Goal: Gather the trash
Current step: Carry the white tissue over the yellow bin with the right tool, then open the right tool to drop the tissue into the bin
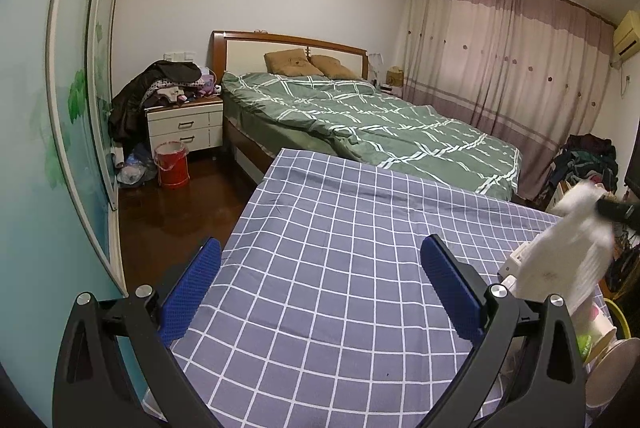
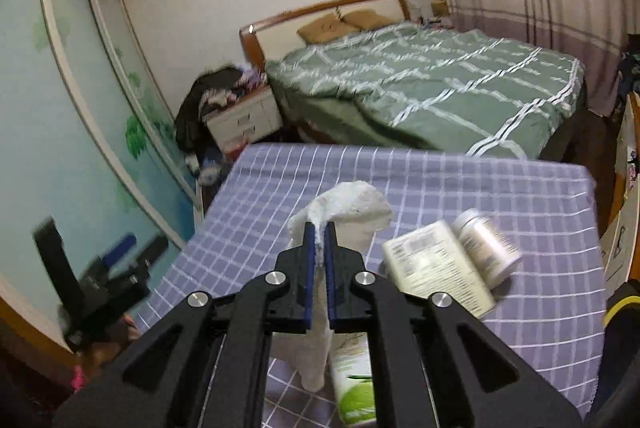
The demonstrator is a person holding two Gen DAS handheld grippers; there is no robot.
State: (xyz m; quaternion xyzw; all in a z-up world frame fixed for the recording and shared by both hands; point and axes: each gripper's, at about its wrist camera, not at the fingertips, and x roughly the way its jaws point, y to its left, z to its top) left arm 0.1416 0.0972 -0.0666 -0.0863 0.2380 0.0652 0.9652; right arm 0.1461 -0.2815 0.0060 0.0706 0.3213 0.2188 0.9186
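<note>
The right gripper [image 2: 319,232] is clamped on a crumpled white tissue [image 2: 352,205], its blue pads pressed together with the paper squeezed between them; part of the tissue bunches above the fingertips and a strip hangs below them. It is held above the table [image 2: 440,171], which is covered by a purple checked cloth. On the cloth just right of the gripper lie a white box [image 2: 438,270] with small print and a white bottle [image 2: 486,244], touching each other — both blurred. Below the gripper, a carton [image 2: 354,384] with a green picture lies partly hidden by the fingers. The left gripper [image 1: 320,284] hangs over the near left part of the table with its jaws wide apart and nothing between them. From the left wrist view the tissue [image 1: 576,228] shows as a white blur at the right edge, above the table. Past the table stands a bed [image 1: 380,123] with a green checked cover, a nightstand [image 1: 186,125] piled with clothes beside it, and a red bin [image 1: 172,163] with a liner on the floor in front of the nightstand — well apart from the tissue.
</note>
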